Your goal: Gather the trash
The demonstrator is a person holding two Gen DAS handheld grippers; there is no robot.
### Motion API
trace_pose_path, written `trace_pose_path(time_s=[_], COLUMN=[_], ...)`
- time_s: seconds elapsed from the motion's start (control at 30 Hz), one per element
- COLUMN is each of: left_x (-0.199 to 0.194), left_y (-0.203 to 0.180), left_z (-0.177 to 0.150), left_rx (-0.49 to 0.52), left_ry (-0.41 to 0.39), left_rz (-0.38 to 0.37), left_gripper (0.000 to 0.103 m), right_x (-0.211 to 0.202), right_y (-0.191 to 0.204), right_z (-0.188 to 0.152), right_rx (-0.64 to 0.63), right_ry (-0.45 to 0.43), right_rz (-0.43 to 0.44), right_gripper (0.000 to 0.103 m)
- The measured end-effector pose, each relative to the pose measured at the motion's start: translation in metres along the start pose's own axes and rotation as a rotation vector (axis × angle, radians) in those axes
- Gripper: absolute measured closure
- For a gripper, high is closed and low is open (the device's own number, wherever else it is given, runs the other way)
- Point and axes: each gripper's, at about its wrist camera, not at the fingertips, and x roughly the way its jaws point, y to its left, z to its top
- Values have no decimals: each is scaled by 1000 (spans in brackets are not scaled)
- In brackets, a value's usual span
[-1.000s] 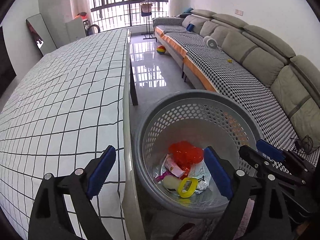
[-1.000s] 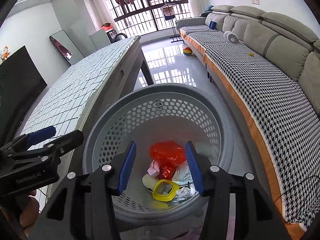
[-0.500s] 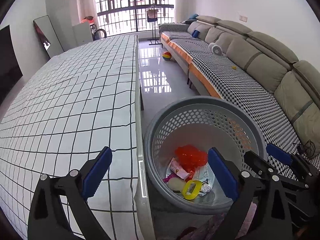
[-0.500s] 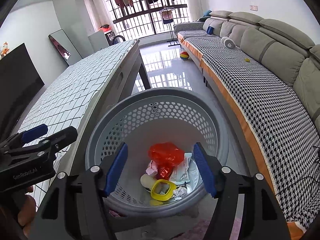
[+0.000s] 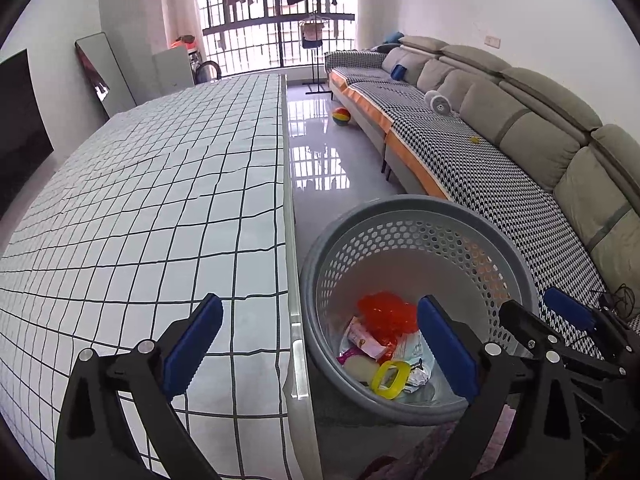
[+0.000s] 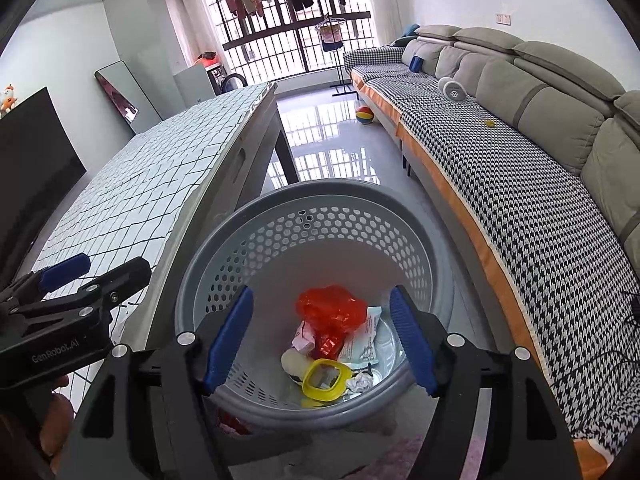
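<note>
I look at the long sofa on the right and the table with the checked cloth on the left; the cloth shows no trash on the part I can see. Between them, on the floor and close to the table edge, stands the grey basket.

The trash is at the bottom of this basket: a red plastic bag, some wrappers and a yellow ring lie together there.

What has just changed is my right gripper. A second ago its jaws were rather narrow above the basket; now they are opening and nothing is between them. I judge from this that the last piece is released into the basket and this drop is finished.

My left gripper is spread wide and empty, with one finger over the cloth and the other over the basket. It has also opened a little more than before.

Compared with the earlier frame, the basket sits lower in both views and more of the table is visible, but the trash pile looks the same. If nothing more lies outside my view, the collecting seems near its end.
</note>
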Motion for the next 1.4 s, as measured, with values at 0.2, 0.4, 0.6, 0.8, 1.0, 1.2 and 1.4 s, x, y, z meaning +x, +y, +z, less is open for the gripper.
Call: trace_pose_path(time_s=[0.2, 0.4, 0.6, 0.8, 1.0, 1.2, 1.4], left_x=[-1, -1, 1, 2, 2, 5, 6], left_y=[2, 2, 5, 4, 2, 2, 1], left_z=[1, 1, -1, -1, -1, -1, -2], left_rx=[-3, -4, -10, -7, 0, -8, -7], left_ry=[-2, -4, 3, 5, 5, 13, 17], left_rz=[3, 4, 12, 13, 16, 28, 34], left_gripper=[7, 7, 7, 7, 7, 6, 7], right_x=[-2, -2, -3, -3, -3, -3, -3], right_y=[1, 1, 1, 2, 3, 3, 2], right_z=[2, 2, 2, 1, 2, 2, 2], right_rx=[2, 2, 1, 2, 5, 6, 5], right_ry=[-4, -3, -4, -1, 0, 2, 1], right_rz=[-4, -3, -4, 0, 0, 1, 2], right_gripper=[35, 35, 35, 35, 35, 35, 35])
